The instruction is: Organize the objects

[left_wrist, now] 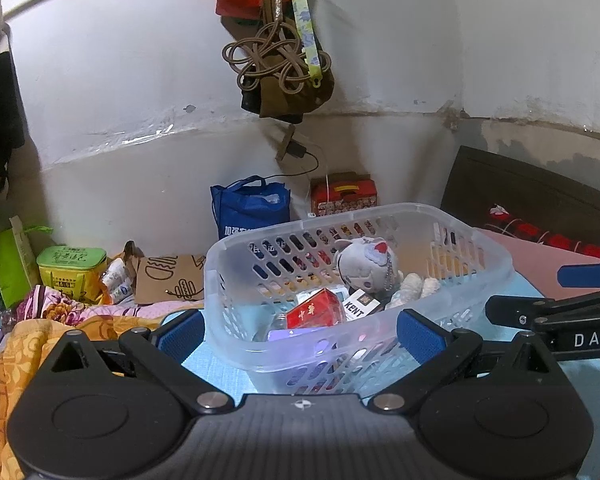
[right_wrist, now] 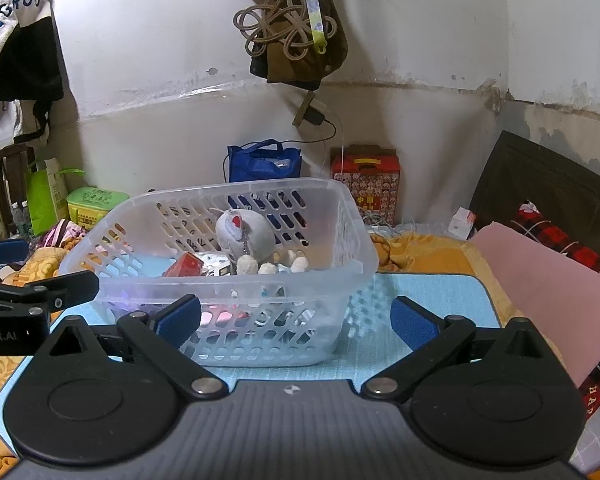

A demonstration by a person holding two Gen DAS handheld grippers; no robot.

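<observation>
Sitting on a blue mat (right_wrist: 420,292) spread over the bed, a clear basket (right_wrist: 352,216) holds a grey plush (right_wrist: 240,232), a red pack (left_wrist: 314,312), a KENT pack (left_wrist: 360,308) and other small items too blurred to name. The left gripper (left_wrist: 300,332) faces the basket's near wall, jaws spread wide and empty, 1 blue pad on each side of it. The right gripper (right_wrist: 296,316) is likewise wide apart and empty, near the basket's near right corner. A pink cushion (right_wrist: 540,292) lies along the mat's right edge. Behind, by the wall, stand a blue bag (right_wrist: 264,164) and a red box (right_wrist: 366,184).
</observation>
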